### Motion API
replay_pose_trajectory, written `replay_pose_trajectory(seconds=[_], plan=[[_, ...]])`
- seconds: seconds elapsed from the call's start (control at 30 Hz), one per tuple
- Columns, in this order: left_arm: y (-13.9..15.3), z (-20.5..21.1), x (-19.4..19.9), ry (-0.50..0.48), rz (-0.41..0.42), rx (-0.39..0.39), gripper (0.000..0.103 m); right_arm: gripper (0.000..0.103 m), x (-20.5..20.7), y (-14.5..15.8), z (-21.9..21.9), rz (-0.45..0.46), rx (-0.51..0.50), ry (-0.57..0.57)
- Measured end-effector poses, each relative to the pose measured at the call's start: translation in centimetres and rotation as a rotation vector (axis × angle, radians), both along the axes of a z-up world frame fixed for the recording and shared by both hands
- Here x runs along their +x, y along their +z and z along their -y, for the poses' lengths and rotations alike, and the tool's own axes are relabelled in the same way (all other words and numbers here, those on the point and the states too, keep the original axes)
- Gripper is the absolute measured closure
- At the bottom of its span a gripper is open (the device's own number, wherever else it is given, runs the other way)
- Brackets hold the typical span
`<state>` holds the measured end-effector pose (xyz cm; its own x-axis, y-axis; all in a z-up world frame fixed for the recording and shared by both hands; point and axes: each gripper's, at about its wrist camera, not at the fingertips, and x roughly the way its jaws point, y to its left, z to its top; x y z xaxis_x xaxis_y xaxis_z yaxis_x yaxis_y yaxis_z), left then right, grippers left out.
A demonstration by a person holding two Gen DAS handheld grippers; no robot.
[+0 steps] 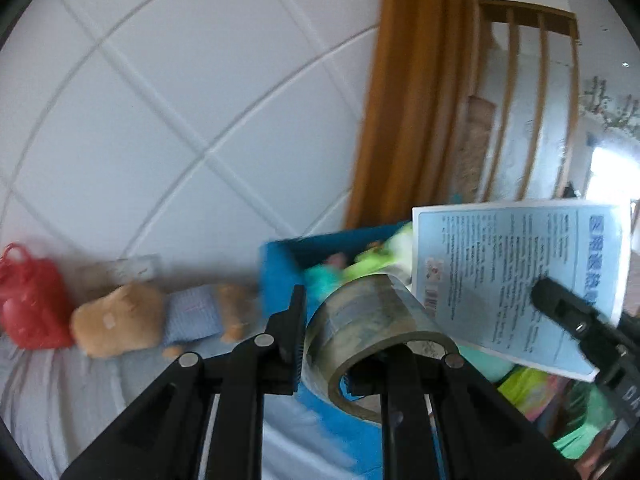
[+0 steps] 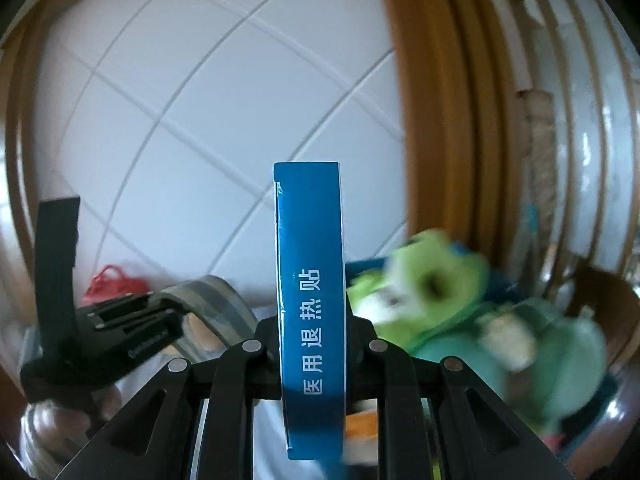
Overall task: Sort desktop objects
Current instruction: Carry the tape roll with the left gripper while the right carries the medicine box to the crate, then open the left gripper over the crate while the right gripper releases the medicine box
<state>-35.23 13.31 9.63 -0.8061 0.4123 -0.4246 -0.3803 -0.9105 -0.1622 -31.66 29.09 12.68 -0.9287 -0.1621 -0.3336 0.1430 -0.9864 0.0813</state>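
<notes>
Clamping a tape roll in the left gripper, right gripper pinching an upright blue box.

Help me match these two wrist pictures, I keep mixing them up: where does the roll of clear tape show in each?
Left wrist view: the tape roll sits low in the centre, clamped in the left tool.
Right wrist view: the tape roll is at lower left, left of the blue box that the right tool holds.
Shared landmark: the red bag against the tiled wall.
</notes>
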Motion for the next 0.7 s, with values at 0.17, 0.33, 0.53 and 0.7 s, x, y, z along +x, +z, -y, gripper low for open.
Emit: replay_pose_trajectory(seconds=[0.17, 0.33, 0.53, 0.7], plan=[[-1.4, -10.4, -2.0, -0.055, 0.07, -0.067, 0.088, 0.084, -2.7, -1.6, -10.2, 0.056, -0.045, -0.072], [-7.6, -15.9, -4.0, -0.003, 0.201, -0.204, 0.054, 0.072, -5.5, -6.9, -15.6, 0.209, -0.103, -0.078], [-10.6, -14.6, -4.0, 0.063, 0.252, -0.205, 0.031, 0.008, -3.8, -8.1, -16.4, 0.186, -0.086, -0.076], [-10.7, -13.3, -2.2, 0.083, 0.226, -0.217, 0.029, 0.0, -1.1, -6.8, -16.2, 0.139, -0.033, -0.135]])
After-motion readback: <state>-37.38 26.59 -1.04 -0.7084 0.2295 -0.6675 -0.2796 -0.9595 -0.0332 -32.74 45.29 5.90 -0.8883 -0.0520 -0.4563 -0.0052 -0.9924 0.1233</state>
